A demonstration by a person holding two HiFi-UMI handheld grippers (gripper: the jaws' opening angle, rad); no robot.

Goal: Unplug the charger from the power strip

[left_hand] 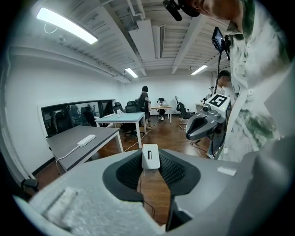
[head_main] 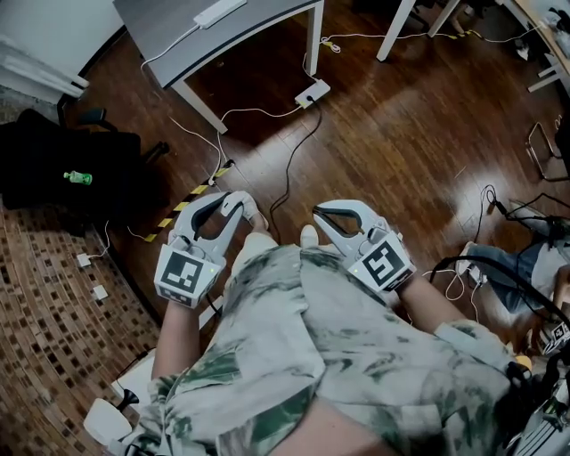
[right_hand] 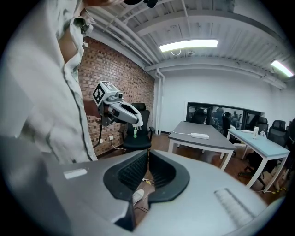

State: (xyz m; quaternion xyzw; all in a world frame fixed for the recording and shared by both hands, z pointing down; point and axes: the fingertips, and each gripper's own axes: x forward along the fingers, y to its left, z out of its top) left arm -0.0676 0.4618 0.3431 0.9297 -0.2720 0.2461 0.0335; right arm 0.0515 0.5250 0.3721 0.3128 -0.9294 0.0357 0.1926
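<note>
My left gripper (head_main: 242, 207) is held at waist height over the wooden floor, shut on a small white charger (left_hand: 150, 156) with a slot in its face. The charger sits between the jaw tips and keeps them apart. My right gripper (head_main: 319, 214) hangs beside it on the right, shut and holding nothing, its pads (right_hand: 138, 168) meeting in a thin slit. A white power strip (head_main: 313, 92) with cables lies on the floor ahead, by a table leg. Another white power strip (head_main: 218, 12) lies on the grey table (head_main: 169, 31).
Loose cables (head_main: 289, 169) run across the floor. A black chair (head_main: 53, 160) with a green bottle (head_main: 77, 178) stands at the left, by a brick-patterned carpet (head_main: 53, 303). Yellow-black tape (head_main: 191, 198) marks the carpet edge. More cables and gear lie at the right (head_main: 499, 258). People (left_hand: 144, 99) are far off.
</note>
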